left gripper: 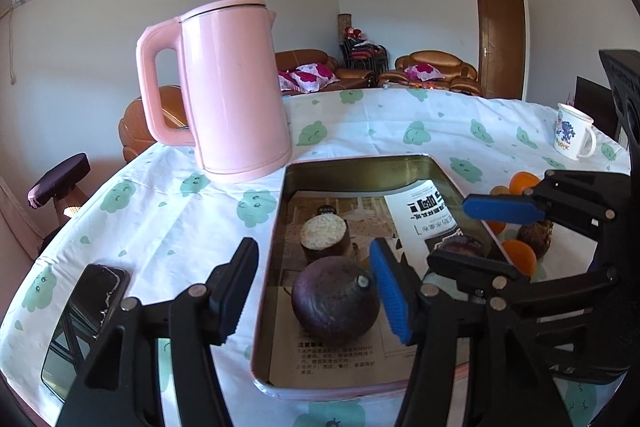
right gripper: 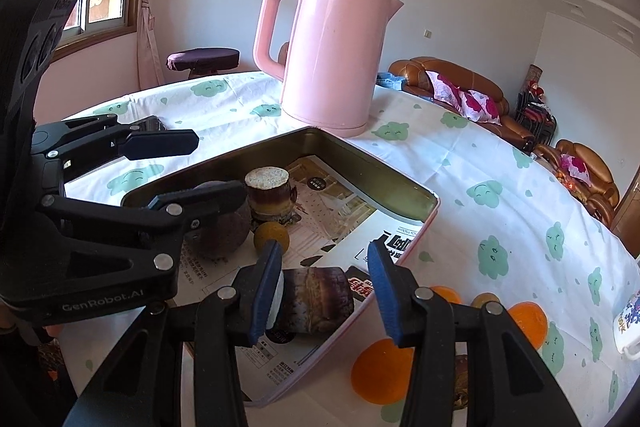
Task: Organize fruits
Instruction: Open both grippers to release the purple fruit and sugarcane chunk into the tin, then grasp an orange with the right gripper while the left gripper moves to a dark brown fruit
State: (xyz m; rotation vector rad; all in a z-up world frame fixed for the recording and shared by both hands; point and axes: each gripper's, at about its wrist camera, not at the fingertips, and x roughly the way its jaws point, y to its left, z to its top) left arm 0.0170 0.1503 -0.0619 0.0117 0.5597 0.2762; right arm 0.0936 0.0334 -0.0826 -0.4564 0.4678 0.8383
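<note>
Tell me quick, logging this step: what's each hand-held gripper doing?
Left hand-held gripper: open, around the round dark fruit, not gripping.
Right hand-held gripper: open, the brown cut chunk between its jaws, not clamped.

Clothed table (left gripper: 168, 227): kettle (left gripper: 224, 91), tin (left gripper: 272, 267), oranges (right gripper: 380, 371).

Mug (right gripper: 628, 327) cut by the right edge; brown fruit (right gripper: 460, 383) mostly behind the right gripper (right gripper: 326, 293).

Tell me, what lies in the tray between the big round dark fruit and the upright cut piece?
In the right wrist view, a small yellow fruit lies between the round dark fruit and the cut piece.
</note>
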